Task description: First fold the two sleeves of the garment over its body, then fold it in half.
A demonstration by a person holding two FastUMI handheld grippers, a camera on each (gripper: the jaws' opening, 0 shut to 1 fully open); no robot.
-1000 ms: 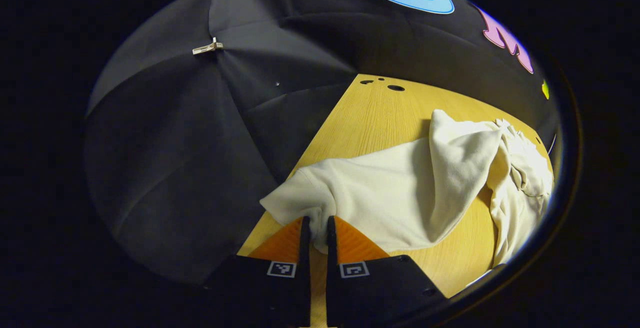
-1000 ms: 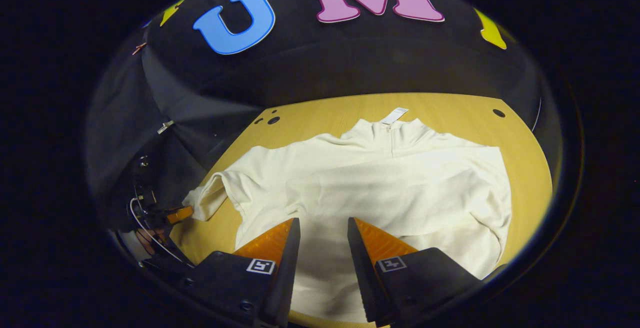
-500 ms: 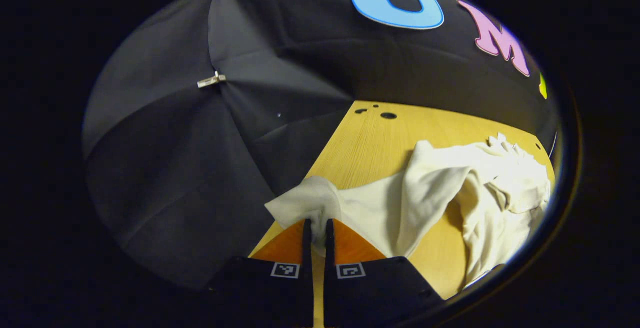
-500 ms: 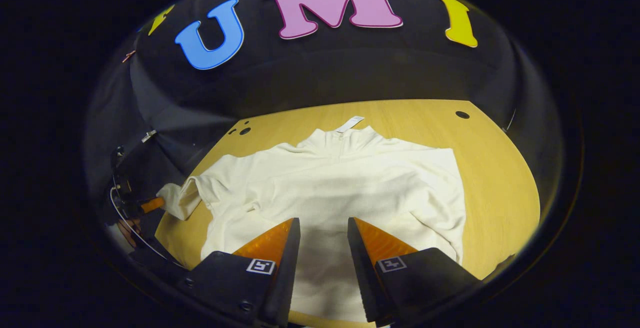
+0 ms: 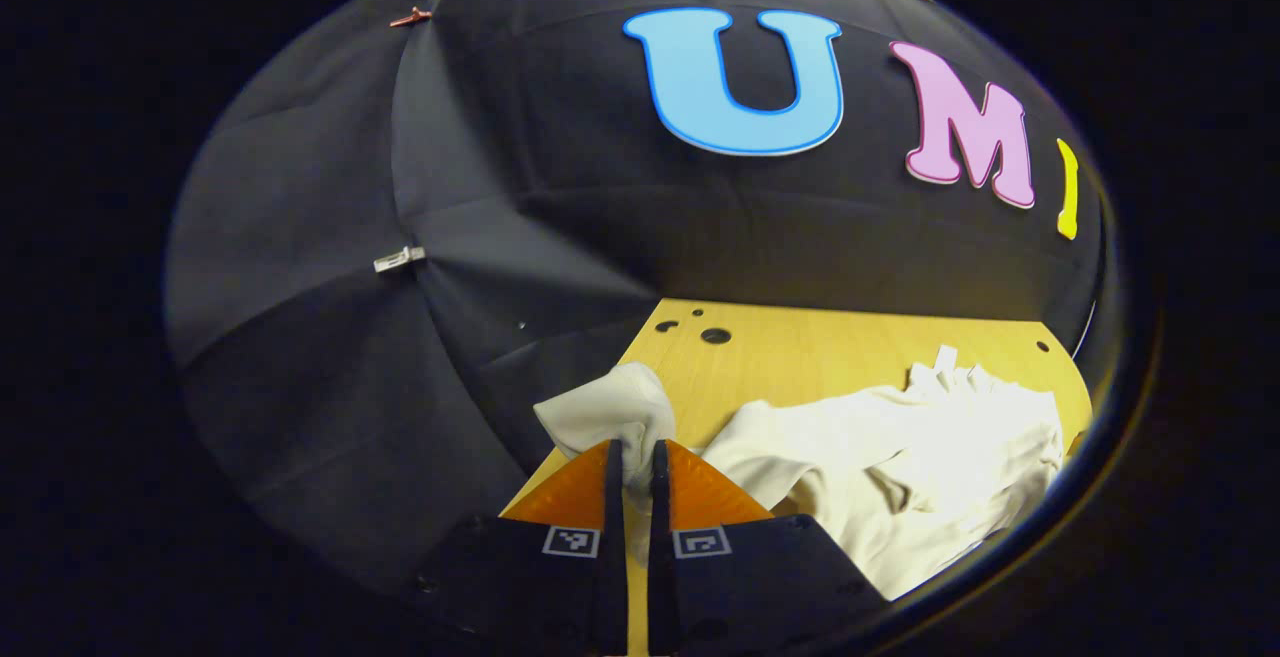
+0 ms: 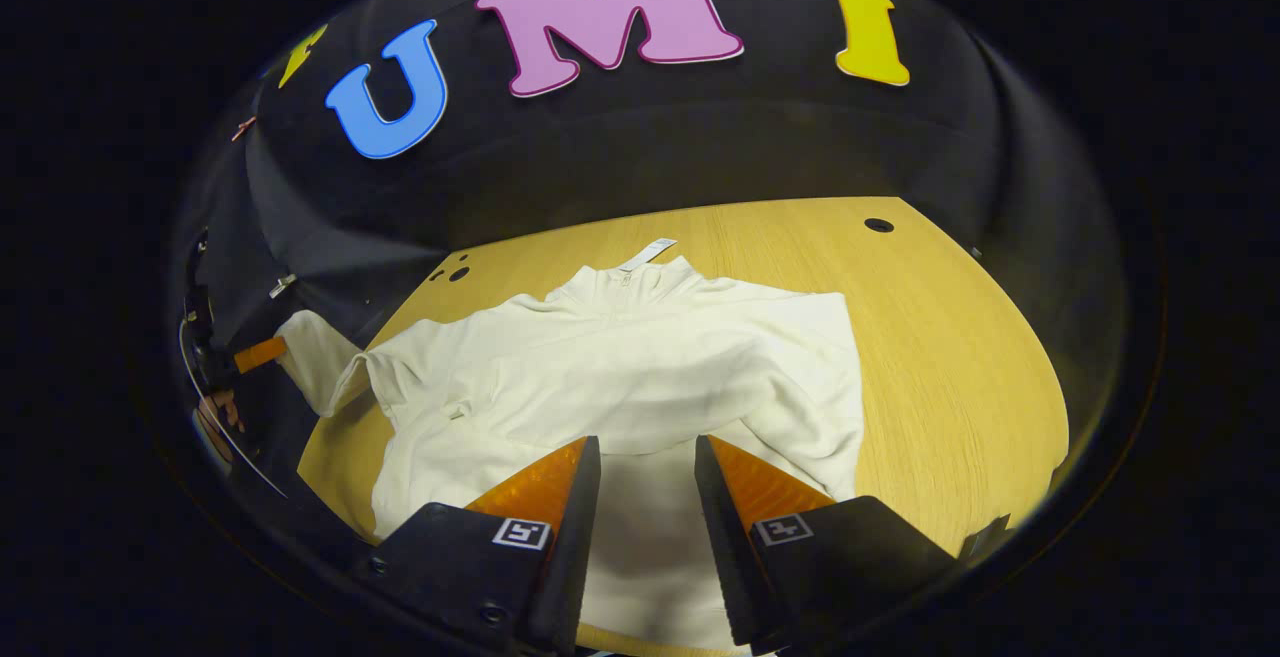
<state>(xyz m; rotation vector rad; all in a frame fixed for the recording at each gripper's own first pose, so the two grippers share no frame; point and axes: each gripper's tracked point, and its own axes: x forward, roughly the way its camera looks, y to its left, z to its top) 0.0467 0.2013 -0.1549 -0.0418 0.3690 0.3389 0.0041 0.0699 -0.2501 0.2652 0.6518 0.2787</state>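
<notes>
The left gripper (image 5: pixel 631 457) is clamped on the cuff of the left sleeve (image 5: pixel 607 413), held lifted at the wooden table's (image 6: pixel 940 337) edge. The right gripper (image 6: pixel 647 457) hangs open over the cream sweater (image 6: pixel 640 367), which lies spread on the table, collar (image 6: pixel 625 277) far.

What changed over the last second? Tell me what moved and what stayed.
The left tongs, shut on the sleeve cuff, lifted it off the table, pulling the sleeve up at the garment's side. No new grip or release. The right tongs stayed open above the lower body; the other sleeve stayed folded across it.
</notes>
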